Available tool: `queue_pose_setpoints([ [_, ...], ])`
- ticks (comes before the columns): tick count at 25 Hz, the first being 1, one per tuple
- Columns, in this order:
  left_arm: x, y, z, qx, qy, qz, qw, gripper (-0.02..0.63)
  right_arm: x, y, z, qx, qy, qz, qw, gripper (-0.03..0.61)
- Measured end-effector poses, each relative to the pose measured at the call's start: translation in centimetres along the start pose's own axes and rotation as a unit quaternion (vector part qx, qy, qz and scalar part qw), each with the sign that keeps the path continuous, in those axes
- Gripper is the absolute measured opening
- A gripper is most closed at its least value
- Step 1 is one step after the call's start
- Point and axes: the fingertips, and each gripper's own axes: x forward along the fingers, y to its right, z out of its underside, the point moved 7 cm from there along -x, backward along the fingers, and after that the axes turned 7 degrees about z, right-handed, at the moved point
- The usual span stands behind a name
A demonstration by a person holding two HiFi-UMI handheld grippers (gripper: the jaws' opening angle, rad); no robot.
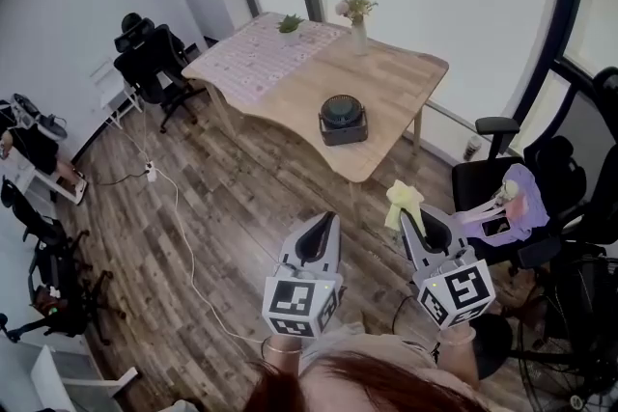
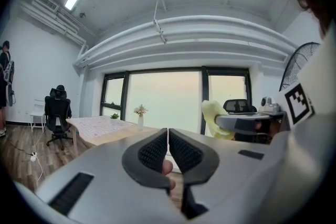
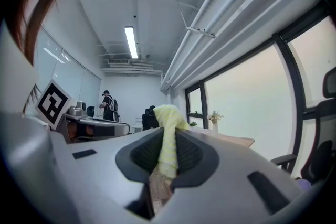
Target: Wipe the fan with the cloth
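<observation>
Currently hovering the left tongs (image 1: pixel 326 219) and right tongs (image 1: pixel 409 217) over open wood floor (image 1: pixel 232 198), short of the tabletop's (image 1: pixel 396 82) near edge. Leaving wide free room leftward, save a white cable (image 1: pixel 189 256), and crowding an office chair (image 1: pixel 526 198) on the right. Pressing the left tongs together, empty. Pinching the yellow cloth (image 1: pixel 404 201) in the right tongs, its end poking above the tips. Facing the fan (image 1: pixel 343 119), sitting near that edge, well ahead of both tongs.

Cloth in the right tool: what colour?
Pale yellow. The cloth shows best in the right gripper view, pinched in the right tool.
</observation>
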Motion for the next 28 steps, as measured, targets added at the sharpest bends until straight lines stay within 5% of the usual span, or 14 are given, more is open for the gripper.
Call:
queue_pose_setpoints([
  [12,1.7,-6.1,-0.3,-0.016,0.006,0.046,0.9988,0.014,5.3,-2.5,0.2,-0.015,-0.019,0.029,0.999,0.051],
  [28,5.9,-11.6,0.0,-0.045,0.003,0.046,0.9979,0.014,13.5,-0.8,1.0,-0.020,-0.051,0.017,0.998,0.051],
])
